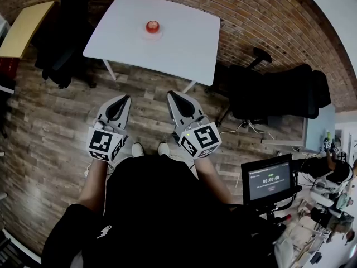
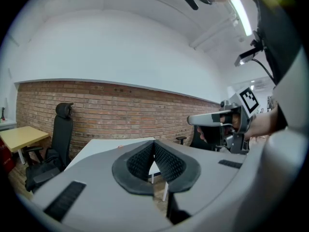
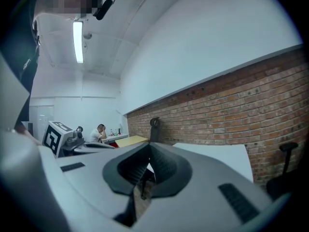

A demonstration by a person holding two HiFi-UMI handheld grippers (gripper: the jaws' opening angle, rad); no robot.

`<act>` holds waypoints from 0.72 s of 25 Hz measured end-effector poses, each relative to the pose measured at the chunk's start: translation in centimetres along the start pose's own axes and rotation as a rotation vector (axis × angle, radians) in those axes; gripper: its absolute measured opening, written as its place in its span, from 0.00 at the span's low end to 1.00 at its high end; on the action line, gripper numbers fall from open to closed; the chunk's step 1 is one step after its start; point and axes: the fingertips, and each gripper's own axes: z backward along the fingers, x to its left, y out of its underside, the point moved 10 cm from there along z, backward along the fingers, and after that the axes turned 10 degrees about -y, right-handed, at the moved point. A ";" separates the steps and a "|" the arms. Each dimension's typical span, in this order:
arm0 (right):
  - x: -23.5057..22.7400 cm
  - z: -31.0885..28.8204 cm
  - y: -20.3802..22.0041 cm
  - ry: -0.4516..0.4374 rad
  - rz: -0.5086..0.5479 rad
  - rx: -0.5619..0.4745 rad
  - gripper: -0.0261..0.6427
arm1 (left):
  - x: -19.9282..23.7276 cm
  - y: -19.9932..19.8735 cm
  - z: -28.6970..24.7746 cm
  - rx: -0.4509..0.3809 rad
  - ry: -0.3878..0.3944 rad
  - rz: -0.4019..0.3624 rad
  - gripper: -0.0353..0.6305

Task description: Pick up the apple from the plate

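White table (image 1: 187, 41), apple (image 1: 152, 26) on plate (image 1: 152, 36), clear only in head view

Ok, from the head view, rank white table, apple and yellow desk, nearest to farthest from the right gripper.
1. White table: just ahead of the right gripper.
2. Apple: toward the table's far side.
3. Yellow desk: far left.

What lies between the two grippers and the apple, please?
In the head view, only wooden floor and then bare white tabletop separate the left gripper and right gripper from the apple on its plate.
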 end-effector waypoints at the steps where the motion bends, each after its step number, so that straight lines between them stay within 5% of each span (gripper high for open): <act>1: -0.1 -0.1 -0.1 0.006 -0.005 -0.002 0.05 | 0.2 -0.1 -0.1 0.001 0.004 0.001 0.06; 18: 0.7 -2.1 -1.2 0.002 -0.038 -0.024 0.05 | 3.3 -0.9 0.1 -0.002 0.032 0.008 0.06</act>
